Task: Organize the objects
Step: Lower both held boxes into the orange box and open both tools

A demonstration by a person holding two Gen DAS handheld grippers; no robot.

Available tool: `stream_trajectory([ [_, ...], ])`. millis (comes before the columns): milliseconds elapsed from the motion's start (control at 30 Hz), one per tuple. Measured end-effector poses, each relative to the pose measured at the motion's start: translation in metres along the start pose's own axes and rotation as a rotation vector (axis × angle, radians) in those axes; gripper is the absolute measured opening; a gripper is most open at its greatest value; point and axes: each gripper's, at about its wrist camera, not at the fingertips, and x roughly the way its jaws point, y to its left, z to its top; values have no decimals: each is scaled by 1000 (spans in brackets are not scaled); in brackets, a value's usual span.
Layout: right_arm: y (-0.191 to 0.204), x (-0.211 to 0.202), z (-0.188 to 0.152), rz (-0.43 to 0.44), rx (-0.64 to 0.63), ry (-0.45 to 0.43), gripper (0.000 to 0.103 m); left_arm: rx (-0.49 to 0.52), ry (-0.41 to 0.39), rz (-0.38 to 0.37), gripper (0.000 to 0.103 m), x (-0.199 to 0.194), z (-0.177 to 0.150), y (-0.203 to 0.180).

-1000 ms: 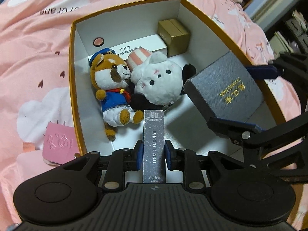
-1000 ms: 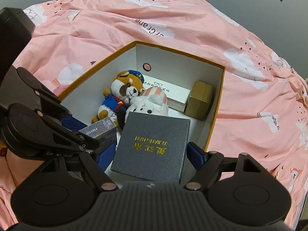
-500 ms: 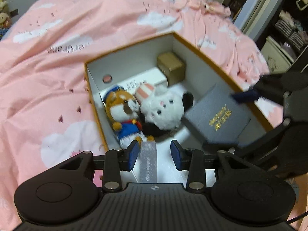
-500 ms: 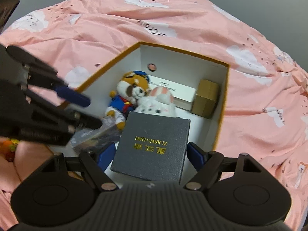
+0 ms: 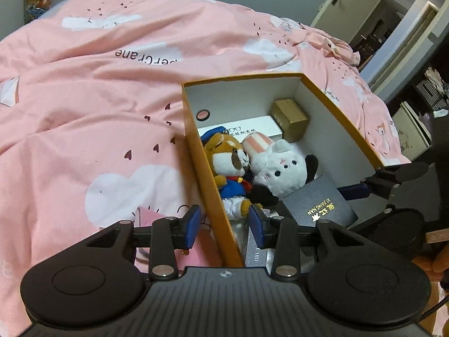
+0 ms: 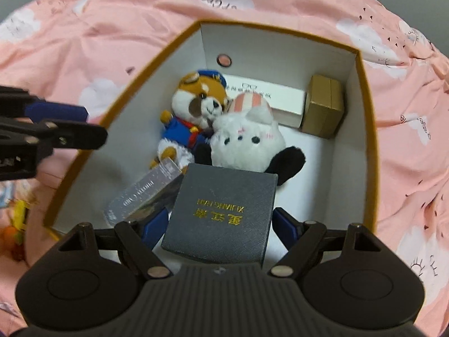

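Note:
An orange box with white walls (image 5: 213, 185) (image 6: 364, 112) sits on the pink bed. Inside lie a fox plush (image 6: 196, 112), a white rabbit plush (image 6: 247, 137), a gold box (image 6: 324, 109), a white glasses case (image 6: 280, 98) and a silver photo card box (image 6: 143, 193) near the front. My right gripper (image 6: 221, 221) is shut on a dark grey gift box (image 6: 221, 213) held over the orange box. My left gripper (image 5: 224, 224) is open and empty, straddling the orange box's left wall.
A pink card (image 5: 157, 219) lies on the quilt left of the orange box. Small orange and yellow items (image 6: 16, 224) lie at the left edge. A doorway and shelves (image 5: 393, 28) are at the far right.
My left gripper opened, let go of the photo card box inside the orange box, and pulled back left and up. My right gripper moved lower over the box with the grey gift box.

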Motion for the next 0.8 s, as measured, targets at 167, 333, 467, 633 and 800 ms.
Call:
stream_trajectory([
  [167, 3, 13, 2, -26, 2, 12, 81, -28, 2, -22, 45, 4, 3, 10],
  [333, 20, 14, 4, -46, -98, -8, 81, -59, 20, -64, 38, 10, 1, 16],
  [467, 24, 14, 3, -1, -180, -9, 81, -82, 39, -112, 26, 16, -2, 19],
  [633, 20, 15, 6, 122, -145, 16, 81, -109, 45, -141, 22, 18, -4, 22],
  [800, 22, 22, 7, 130, -72, 72, 81, -131, 47, -154, 22, 19, -4, 25],
])
